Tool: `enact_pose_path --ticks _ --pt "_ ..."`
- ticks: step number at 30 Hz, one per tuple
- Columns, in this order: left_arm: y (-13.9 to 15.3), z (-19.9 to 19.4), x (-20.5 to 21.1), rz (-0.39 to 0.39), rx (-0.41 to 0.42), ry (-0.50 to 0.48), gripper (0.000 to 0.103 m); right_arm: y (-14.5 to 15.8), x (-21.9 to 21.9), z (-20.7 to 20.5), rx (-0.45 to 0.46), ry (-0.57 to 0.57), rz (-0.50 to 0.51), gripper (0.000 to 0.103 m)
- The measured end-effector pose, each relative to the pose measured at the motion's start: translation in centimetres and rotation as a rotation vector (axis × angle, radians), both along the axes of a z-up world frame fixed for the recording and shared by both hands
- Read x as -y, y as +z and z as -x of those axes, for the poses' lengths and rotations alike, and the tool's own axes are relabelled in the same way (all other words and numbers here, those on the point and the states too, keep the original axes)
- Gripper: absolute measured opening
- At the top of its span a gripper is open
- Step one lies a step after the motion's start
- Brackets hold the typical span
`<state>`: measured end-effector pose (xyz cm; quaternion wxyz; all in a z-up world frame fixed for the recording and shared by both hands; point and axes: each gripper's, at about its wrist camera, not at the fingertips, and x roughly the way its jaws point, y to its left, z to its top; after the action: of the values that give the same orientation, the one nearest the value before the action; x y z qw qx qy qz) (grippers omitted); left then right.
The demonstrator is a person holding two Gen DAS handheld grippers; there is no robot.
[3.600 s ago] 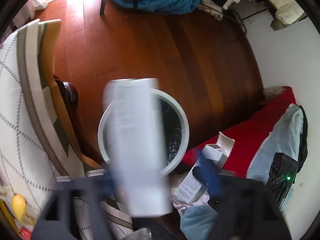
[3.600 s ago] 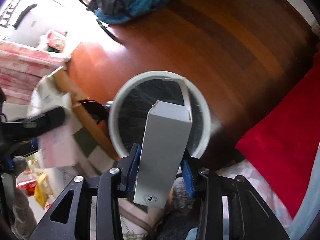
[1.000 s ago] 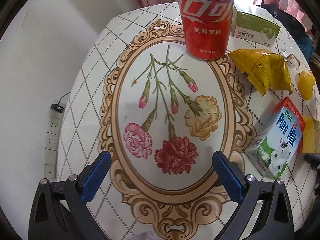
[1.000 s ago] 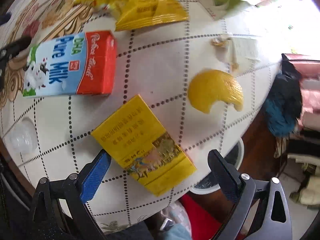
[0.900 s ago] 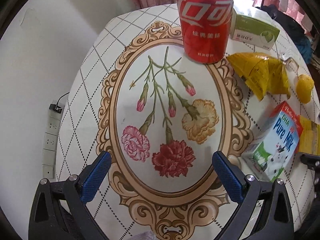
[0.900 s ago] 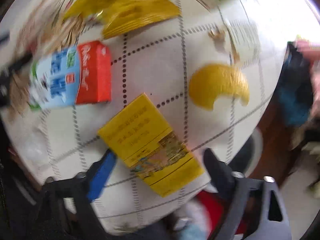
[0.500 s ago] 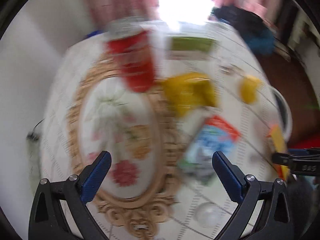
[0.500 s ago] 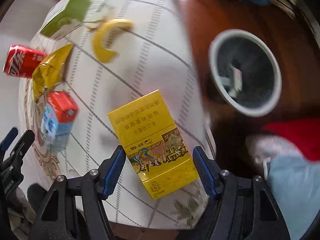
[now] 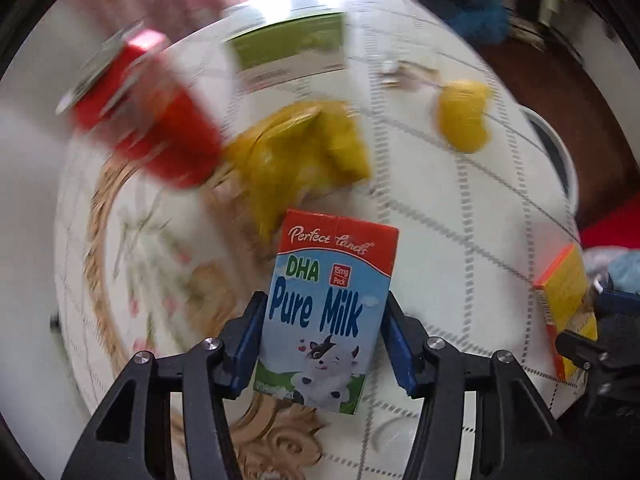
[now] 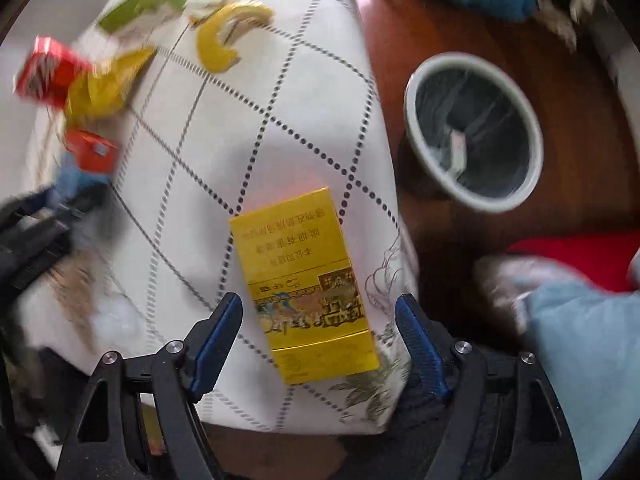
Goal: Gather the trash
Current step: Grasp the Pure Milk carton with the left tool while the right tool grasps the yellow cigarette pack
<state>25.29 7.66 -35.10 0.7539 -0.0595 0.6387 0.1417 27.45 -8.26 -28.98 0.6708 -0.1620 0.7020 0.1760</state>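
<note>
The milk carton (image 9: 326,312), blue and white with a red top and the words "Pure Milk", stands between the blue pads of the left gripper (image 9: 322,344). Both pads press against its sides, so that gripper is clamped on the carton. From the right wrist view the same carton (image 10: 86,160) shows only as a blurred red and blue shape at the left edge.

The yellow box (image 10: 304,284) lies flat near the edge of the table (image 10: 256,120), between the fingers of the right gripper (image 10: 320,340). Those fingers stand wide apart, with a clear gap on each side of the box, and touch nothing. In the left wrist view the yellow box (image 9: 564,304) appears at the right, with the dark frame of the right gripper beside it.

Farther back on the white, diamond-patterned tablecloth (image 9: 460,208) lie a crumpled yellow wrapper (image 9: 304,152), a piece of yellow peel (image 9: 464,116), a green and white box (image 9: 292,50) and a red can (image 9: 148,108). All of these are smeared by motion blur, so whether the can is upright or tilted is hard to judge.

On the wooden floor (image 10: 460,20) beside the table stands a round waste bin (image 10: 474,132) with a pale rim and a dark liner; some pale scraps lie inside it. A red cloth (image 10: 580,256) shows near the bin.
</note>
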Motion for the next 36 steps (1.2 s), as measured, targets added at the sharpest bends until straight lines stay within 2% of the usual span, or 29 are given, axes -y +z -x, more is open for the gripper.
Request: enact_pose_path --ticks 2,4,6,9,11,19,23,27,29,31,36 --pt "0.2 1.8 -1.3 0.006 -0.004 0.090 0.052 -0.5 -0.9 0.9 0.021 0.042 0.039 0.078" --pt "0.2 3.7 -2.6 0.009 -0.008 0.169 0.052 -0.2 -1.6 1.8 0.042 0.042 0.026 0.061" --pt "0.1 5.2 -3.4 0.018 -0.009 0.221 0.052 0.2 -1.8 2.4 0.034 0.020 -0.002 0.061" --pt "-0.3 7.6 -4.8 0.060 -0.015 0.299 0.052 0.6 -2.3 3.0 -0.032 -0.059 -0.099 0.061" --pt "-0.7 8.7 -5.3 0.076 -0.016 0.321 0.052 0.4 -2.4 3.4 -0.059 -0.110 -0.129 0.062" --pt "-1.2 8.3 -6.1 0.068 -0.012 0.290 0.055 0.4 -5.4 5.3 0.005 -0.016 -0.023 0.070" --pt "-1.3 8.9 -6.3 0.078 0.011 0.298 0.052 0.8 -6.3 6.9 0.059 0.009 0.010 0.070" --pt "-1.3 9.5 -5.3 0.051 0.027 0.286 0.050 1.6 -6.6 7.9 0.083 0.012 -0.001 0.066" --pt "-1.3 9.6 -4.9 0.038 0.028 0.281 0.050 2.0 -6.5 8.2 0.095 0.015 -0.007 0.059" --pt "-1.3 9.9 -4.7 0.017 0.027 0.278 0.050 2.4 -6.5 8.5 0.098 0.025 -0.011 0.058" --pt "1.6 10.0 -3.4 -0.011 0.064 0.278 0.049 2.3 -5.4 8.3 0.105 0.002 -0.052 0.058"
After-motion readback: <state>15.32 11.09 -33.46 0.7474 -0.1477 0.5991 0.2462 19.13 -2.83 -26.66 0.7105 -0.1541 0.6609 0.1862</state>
